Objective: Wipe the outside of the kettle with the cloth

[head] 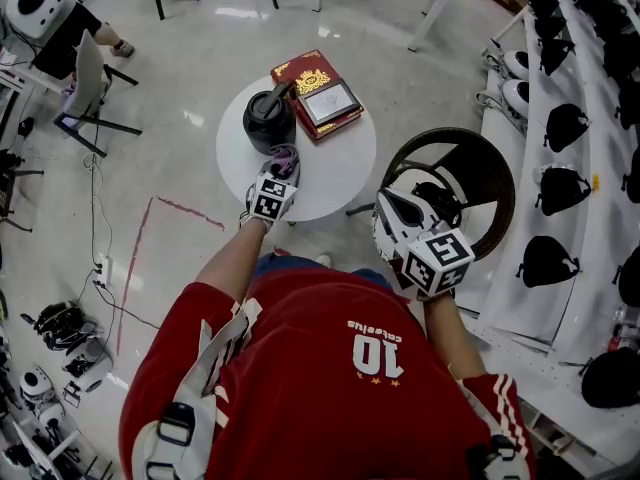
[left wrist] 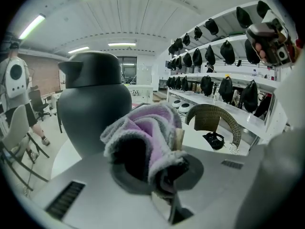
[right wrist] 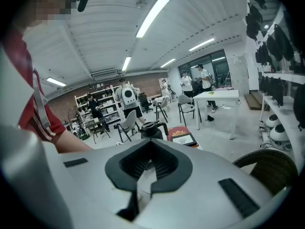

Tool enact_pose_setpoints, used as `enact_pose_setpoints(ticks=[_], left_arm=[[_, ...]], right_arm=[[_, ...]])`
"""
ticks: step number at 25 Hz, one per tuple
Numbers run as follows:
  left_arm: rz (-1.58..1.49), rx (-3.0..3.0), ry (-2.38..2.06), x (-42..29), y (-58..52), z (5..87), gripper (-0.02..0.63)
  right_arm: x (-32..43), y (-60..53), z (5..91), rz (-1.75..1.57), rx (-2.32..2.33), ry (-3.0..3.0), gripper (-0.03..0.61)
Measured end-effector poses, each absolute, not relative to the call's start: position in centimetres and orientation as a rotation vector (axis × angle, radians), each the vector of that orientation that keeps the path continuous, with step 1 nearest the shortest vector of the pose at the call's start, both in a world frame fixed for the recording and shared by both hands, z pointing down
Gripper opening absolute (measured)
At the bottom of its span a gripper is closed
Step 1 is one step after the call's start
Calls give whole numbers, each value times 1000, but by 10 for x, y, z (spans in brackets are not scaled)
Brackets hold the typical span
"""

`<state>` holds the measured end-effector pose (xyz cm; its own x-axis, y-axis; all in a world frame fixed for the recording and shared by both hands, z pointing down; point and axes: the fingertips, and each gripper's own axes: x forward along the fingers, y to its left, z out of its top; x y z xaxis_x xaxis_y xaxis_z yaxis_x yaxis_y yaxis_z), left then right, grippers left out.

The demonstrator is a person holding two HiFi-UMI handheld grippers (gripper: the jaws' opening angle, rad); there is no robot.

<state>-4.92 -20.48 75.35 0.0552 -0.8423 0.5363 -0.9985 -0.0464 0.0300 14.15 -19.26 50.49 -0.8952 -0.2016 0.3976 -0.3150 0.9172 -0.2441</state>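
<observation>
Holds the cloth [left wrist: 143, 132] clamped in the left gripper [head: 282, 164] over the near edge of the table [head: 340, 178]. Faces the kettle [left wrist: 93, 109] directly: upright, just beyond the cloth toward the far-left edge, contact unclear. Carries the right gripper [right wrist: 143, 170] shut on nothing, well off the right edge. Likely needs only 1 short forward push from the left.

Colours I see
Charcoal kettle [head: 268, 120], lilac cloth [left wrist: 143, 132] with grey edging, white round table [head: 340, 173], dark red box [head: 317, 96] with gold ornament.
</observation>
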Motion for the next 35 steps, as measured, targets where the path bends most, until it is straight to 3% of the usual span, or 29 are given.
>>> enact_pose_setpoints(ticks=[16,27,35], left_arm=[[514,2038,-1802,-20,-257,728,44],[546,2205,-1804,-6,-230,662,44],[446,2257,-1839,-37,-175,600,44]], right_arm=[[193,-213,499,461,540,-2708,17],[160,-199,478,472,469,-2771,17],[121,-195,458,471,475,-2809,17]])
